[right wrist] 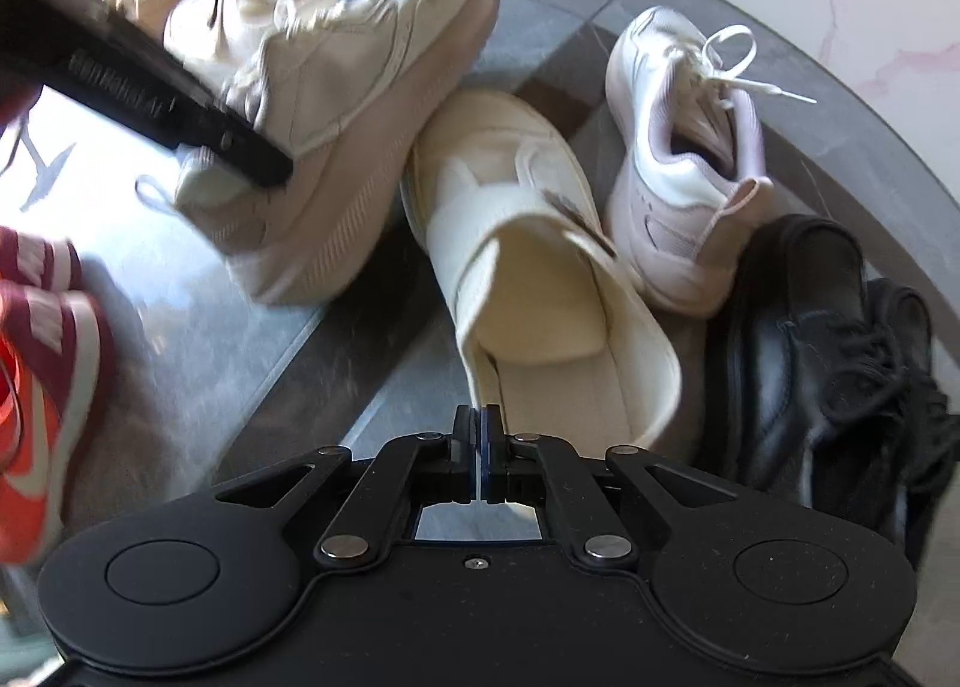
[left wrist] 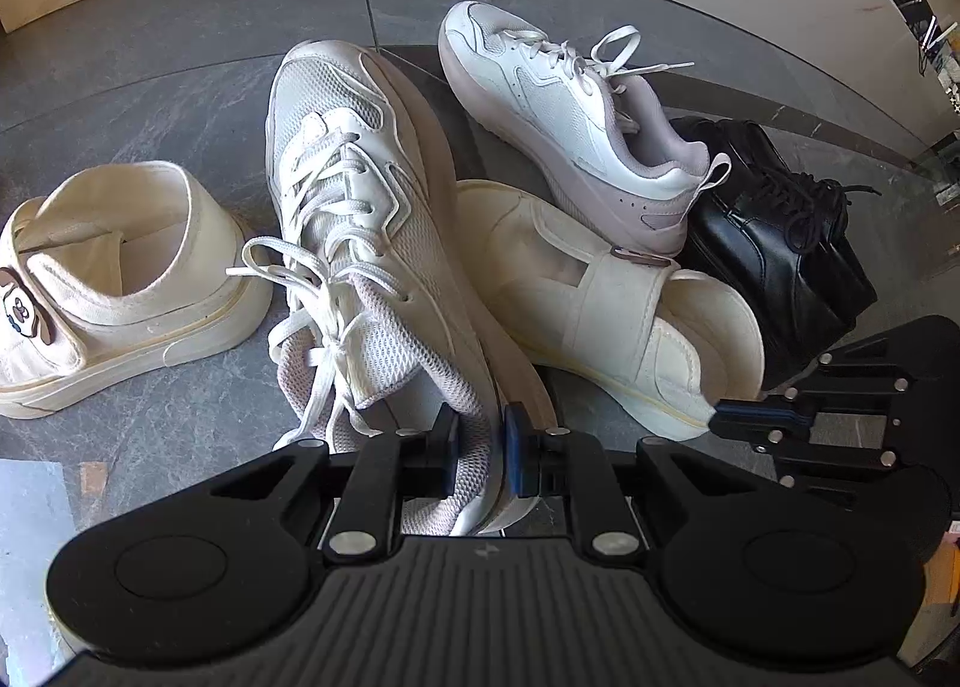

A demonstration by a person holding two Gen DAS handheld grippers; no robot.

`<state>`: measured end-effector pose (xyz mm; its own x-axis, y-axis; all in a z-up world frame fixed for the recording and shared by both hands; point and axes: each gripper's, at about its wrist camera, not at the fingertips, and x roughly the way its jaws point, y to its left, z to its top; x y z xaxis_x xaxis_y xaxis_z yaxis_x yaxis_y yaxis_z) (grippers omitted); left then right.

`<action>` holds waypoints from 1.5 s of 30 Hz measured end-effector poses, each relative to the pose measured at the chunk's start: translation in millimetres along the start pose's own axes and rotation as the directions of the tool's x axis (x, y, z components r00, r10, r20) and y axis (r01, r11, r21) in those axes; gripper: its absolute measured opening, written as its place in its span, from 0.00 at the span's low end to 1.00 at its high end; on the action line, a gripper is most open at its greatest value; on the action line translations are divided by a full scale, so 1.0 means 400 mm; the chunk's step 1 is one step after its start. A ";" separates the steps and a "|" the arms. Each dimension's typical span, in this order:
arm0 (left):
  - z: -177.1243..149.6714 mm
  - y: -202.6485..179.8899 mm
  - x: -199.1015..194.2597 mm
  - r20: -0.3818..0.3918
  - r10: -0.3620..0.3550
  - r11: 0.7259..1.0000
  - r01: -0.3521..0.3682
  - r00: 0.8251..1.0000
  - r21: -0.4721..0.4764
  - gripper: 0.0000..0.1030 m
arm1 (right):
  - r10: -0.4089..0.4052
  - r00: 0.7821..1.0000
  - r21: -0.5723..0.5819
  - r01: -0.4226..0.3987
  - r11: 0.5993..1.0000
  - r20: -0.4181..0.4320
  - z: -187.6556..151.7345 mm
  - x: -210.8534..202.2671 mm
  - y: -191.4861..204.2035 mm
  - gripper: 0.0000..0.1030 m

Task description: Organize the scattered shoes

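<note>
The left gripper (left wrist: pixel 480 456) clamps the heel collar of a white mesh sneaker (left wrist: pixel 360 219), whose long axis runs away from the camera, toe pointing far. The right gripper (right wrist: pixel 479 450) pinches the heel rim of a cream strap shoe (right wrist: pixel 522 243), toe pointing away and slightly left. Beyond it, a second white sneaker (right wrist: pixel 678 147) points away, beside a black leather shoe (right wrist: pixel 798 327). All sit on the grey stone floor (left wrist: pixel 180 27). Red sneakers (right wrist: pixel 42 339) lie at the left.
</note>
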<state>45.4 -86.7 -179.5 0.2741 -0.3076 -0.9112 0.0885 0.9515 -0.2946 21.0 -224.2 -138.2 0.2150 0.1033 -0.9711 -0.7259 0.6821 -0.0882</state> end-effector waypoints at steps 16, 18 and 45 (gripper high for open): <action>-0.008 0.035 0.017 0.011 -0.081 0.994 0.082 0.997 -0.076 0.17 | 0.005 0.996 -0.159 0.009 0.987 0.088 -0.010 0.026 0.017 0.41; -0.009 0.045 0.022 0.023 -0.102 0.988 0.104 0.995 -0.113 0.17 | 0.005 0.996 -0.169 0.009 0.986 0.085 -0.009 0.061 0.008 0.31; 0.104 -0.015 0.052 0.148 -0.099 0.994 0.092 0.984 0.051 0.10 | 0.034 0.958 0.061 -0.017 0.998 -0.284 -0.151 0.043 -0.090 0.01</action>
<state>90.5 -99.0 -184.7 0.4022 -0.3968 -0.8251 0.1624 0.9178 -0.3623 11.3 -290.8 -165.0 -0.0035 -0.0834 -0.9965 -0.6881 0.7233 -0.0581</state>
